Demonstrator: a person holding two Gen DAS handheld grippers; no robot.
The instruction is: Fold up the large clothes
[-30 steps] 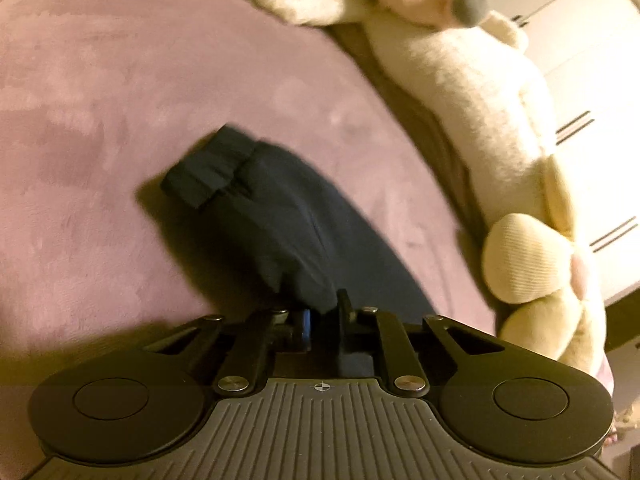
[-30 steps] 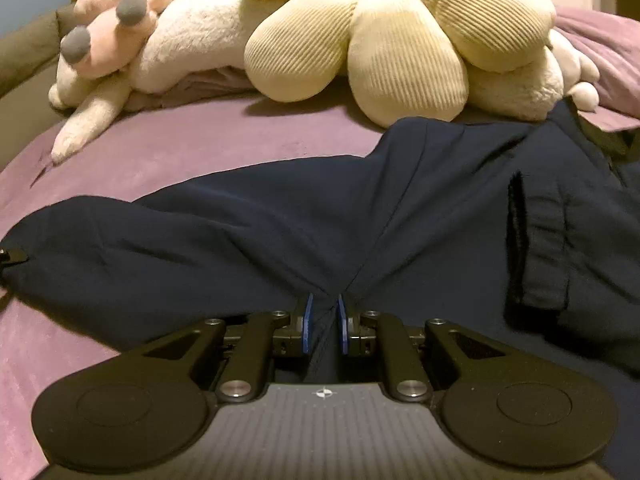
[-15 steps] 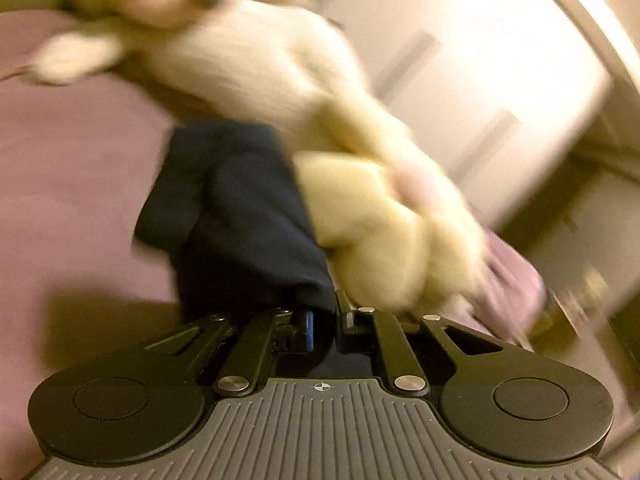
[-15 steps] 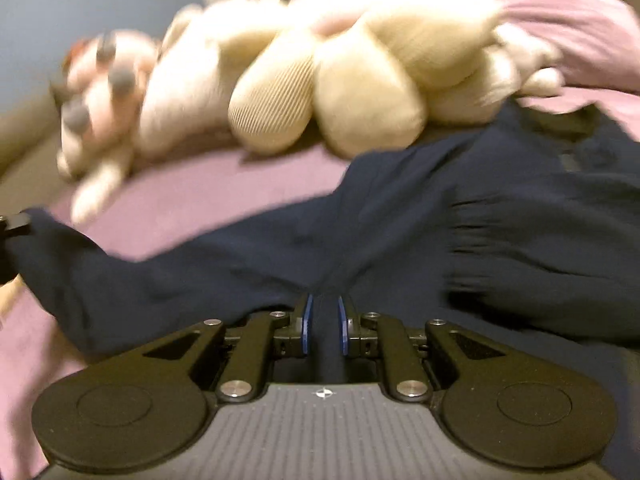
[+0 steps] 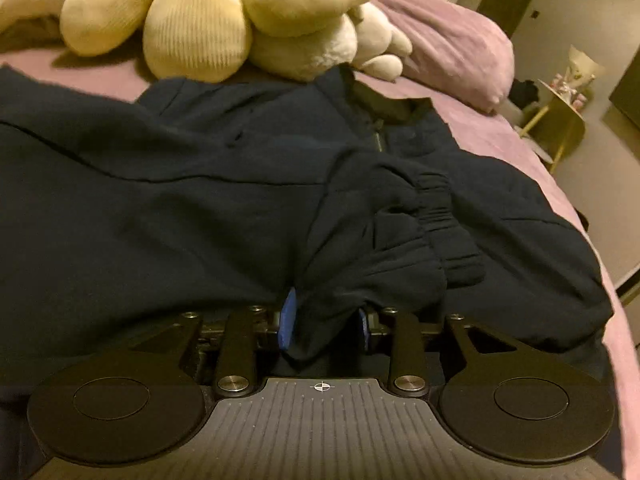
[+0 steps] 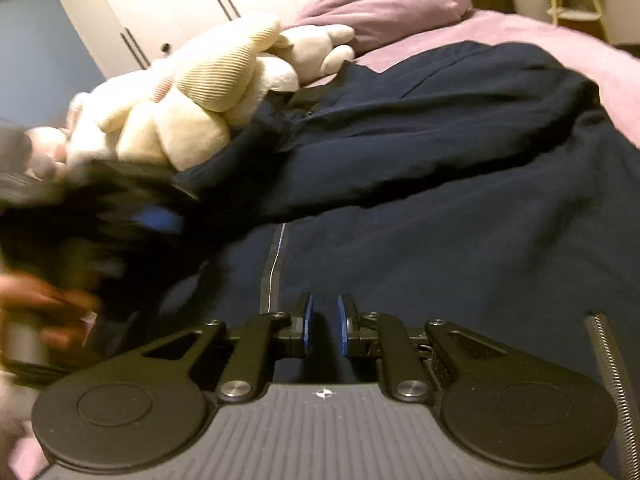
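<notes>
A large dark navy jacket (image 5: 180, 200) lies spread on the purple bed; it also shows in the right wrist view (image 6: 440, 208). Its left sleeve, with a ribbed cuff (image 5: 444, 216), is folded over onto the jacket's body. My left gripper (image 5: 324, 320) has its jaws apart with the sleeve cloth lying loose between the blue pads. My right gripper (image 6: 322, 324) sits low over the jacket's front beside the zipper (image 6: 274, 264), jaws slightly apart with nothing pinched. The left gripper shows blurred at the left of the right wrist view (image 6: 152, 212).
A big cream plush toy (image 5: 224, 12) lies along the far side of the bed, touching the jacket's collar. A purple pillow (image 5: 448, 40) is at the back right. The bed's edge (image 5: 600, 216) runs on the right, with a small gold side table (image 5: 560, 120) beyond.
My left gripper swung right, carrying the sleeve across onto the jacket's body, and its jaws have opened. My right gripper has opened off the cloth it pinched and shifted over the jacket's front.
</notes>
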